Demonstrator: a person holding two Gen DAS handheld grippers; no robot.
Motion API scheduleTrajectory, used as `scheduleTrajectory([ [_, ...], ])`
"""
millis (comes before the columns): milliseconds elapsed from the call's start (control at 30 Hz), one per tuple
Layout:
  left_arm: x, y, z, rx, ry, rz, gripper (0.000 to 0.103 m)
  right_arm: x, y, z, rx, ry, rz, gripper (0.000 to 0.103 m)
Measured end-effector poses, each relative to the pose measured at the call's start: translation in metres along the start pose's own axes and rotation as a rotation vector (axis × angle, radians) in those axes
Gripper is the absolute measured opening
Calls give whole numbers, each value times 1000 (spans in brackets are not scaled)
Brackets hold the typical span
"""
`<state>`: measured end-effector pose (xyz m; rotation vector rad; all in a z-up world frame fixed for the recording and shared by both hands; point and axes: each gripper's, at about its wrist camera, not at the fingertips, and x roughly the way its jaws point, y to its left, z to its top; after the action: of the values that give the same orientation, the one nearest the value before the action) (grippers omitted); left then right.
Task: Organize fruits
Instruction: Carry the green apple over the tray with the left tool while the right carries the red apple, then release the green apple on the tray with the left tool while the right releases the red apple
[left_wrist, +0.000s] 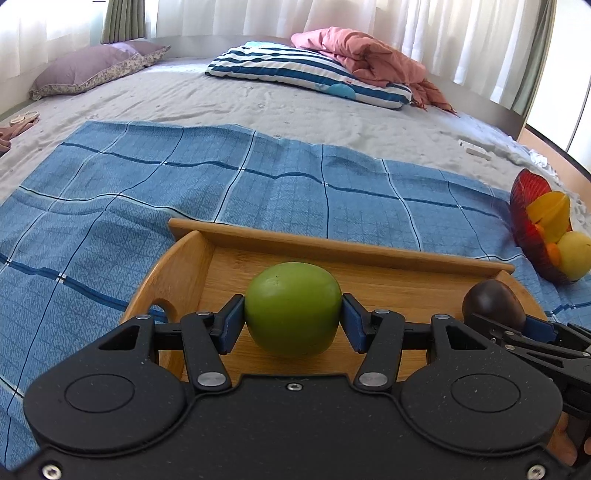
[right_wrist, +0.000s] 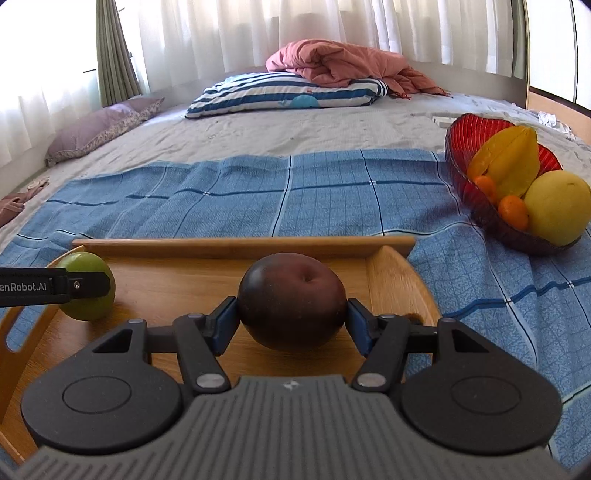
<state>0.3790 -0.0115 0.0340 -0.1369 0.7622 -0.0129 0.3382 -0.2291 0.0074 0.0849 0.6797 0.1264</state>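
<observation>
Two hand-held grippers work over a wooden tray (right_wrist: 229, 246) lying on a blue checked cloth (left_wrist: 147, 192) spread across a bed.

The left gripper (left_wrist: 292, 318) is closed around a green fruit (left_wrist: 292, 308), its blue pads pressing the fruit at 3 and 9 o'clock on its widest part. The fruit sits at the tray's left end, and whether it rests on the wood or is just lifted cannot be told.

The right gripper (right_wrist: 291, 317) grips a dark plum-coloured fruit (right_wrist: 291, 301) the same way, at the tray's right end.

At 2 o'clock from the right gripper, off the tray, a red bowl (right_wrist: 465, 147) holds a starfruit (right_wrist: 506, 158), a yellow fruit (right_wrist: 557, 206) and two small orange fruits (right_wrist: 513, 211).

Both held fruits look smooth, round and firm, probably light and a little slippery. Holding across the widest middle seems safest, since a grip nearer the top or bottom could let them squirt out. Gentle pressure should avoid bruising.
</observation>
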Motion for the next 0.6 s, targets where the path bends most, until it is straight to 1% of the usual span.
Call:
scheduleTrajectory([
  [467, -1, -3, 0, 14, -2, 11, 53, 0, -2, -1, 22, -4, 9, 65],
  [600, -1, -3, 0, 10, 0, 8, 55, -1, -3, -1, 29, 2, 10, 66],
])
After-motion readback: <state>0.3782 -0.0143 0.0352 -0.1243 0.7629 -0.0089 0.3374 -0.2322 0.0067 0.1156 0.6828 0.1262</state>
